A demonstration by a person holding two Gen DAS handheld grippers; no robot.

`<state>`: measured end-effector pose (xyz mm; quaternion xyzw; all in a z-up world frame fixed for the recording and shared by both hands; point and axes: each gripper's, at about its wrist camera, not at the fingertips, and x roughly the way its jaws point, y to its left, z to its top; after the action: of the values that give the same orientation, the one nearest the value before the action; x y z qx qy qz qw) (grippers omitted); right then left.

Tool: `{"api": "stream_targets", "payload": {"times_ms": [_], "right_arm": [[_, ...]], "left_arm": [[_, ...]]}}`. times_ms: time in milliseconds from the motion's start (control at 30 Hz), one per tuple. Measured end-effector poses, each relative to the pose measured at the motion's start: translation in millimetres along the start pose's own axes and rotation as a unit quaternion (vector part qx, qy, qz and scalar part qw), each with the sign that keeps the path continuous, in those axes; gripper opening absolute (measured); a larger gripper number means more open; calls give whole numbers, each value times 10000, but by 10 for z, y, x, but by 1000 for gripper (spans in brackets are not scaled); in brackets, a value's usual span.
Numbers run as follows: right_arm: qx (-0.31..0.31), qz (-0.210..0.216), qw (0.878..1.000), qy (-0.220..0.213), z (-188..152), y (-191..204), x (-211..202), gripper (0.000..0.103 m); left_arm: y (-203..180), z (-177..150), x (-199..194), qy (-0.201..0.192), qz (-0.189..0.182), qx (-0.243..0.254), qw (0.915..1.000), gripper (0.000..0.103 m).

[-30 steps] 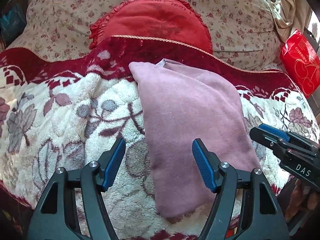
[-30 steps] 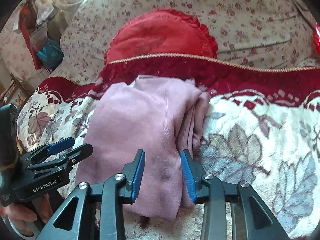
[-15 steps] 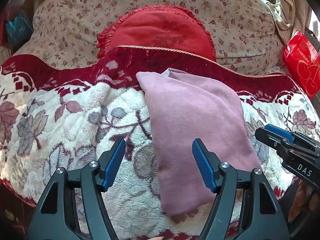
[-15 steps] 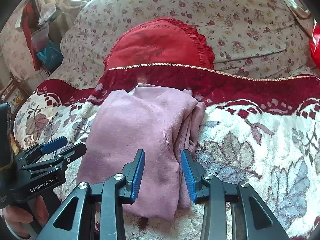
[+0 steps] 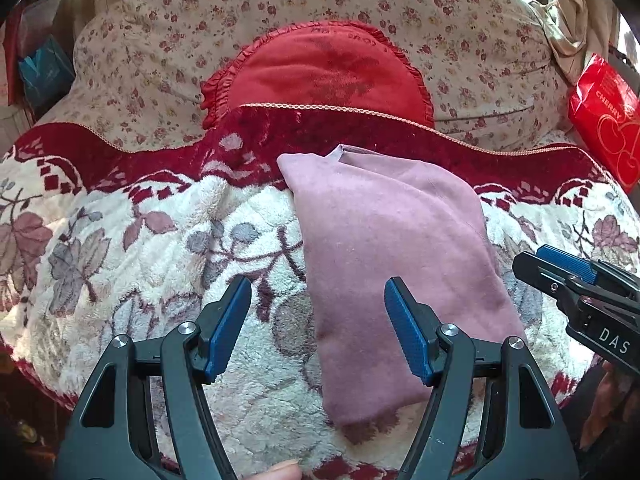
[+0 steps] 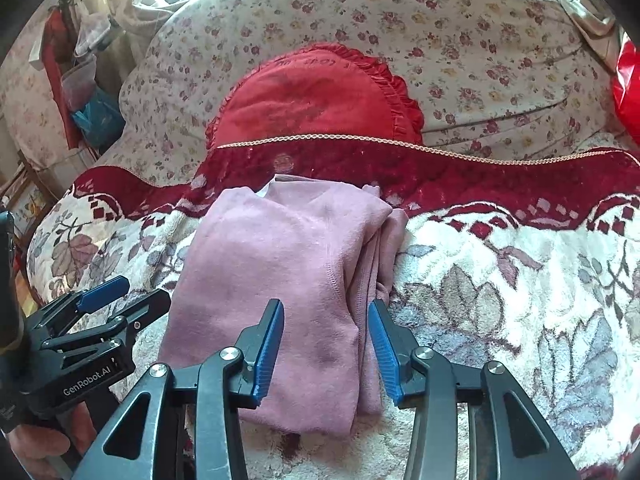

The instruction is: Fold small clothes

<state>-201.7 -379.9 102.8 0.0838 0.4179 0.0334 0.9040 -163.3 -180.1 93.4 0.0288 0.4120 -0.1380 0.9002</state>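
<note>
Mauve garment (image 5: 392, 264): a soft pink-purple piece of clothing, folded into a long narrow strip, lying flat on the fleece blanket (image 5: 160, 248).
Long axis: runs away from the cameras, from the near blanket edge up toward the dark red border (image 5: 360, 132); in the left wrist view it leans slightly, the far end more to the left than the near end.
Far end: reaches the red border, just below the red frilled cushion (image 5: 320, 72); a pale bit of lining or label shows at that end.
Right edge: in the right wrist view several stacked layers of the fold bunch along this side (image 6: 376, 256).
Left claw (image 5: 318, 328): jaws stand wide, nothing clamped; the left edge of the strip lies between the blue pads (image 5: 408, 332), whether the pads touch cloth I cannot tell.
Right claw (image 6: 326, 354): jaws narrower than the left and opening now; the near right part of the strip lies between them, the pads not pressing on it.
Surroundings: floral sofa back (image 5: 460, 32) behind the cushion; a red bag printed with cherries (image 5: 604, 116) at the far right.
Hands: a fingertip (image 5: 286, 470) shows at the bottom of the left wrist view.
</note>
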Motion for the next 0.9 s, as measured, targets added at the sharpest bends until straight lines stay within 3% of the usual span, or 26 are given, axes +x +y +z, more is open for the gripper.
{"api": "stream_targets", "payload": {"times_ms": [900], "right_arm": [[7,-3,10000,-13,-56,32,-59,42]], "left_arm": [[-62,-24,-144,-314,300,186,9989,69]]}}
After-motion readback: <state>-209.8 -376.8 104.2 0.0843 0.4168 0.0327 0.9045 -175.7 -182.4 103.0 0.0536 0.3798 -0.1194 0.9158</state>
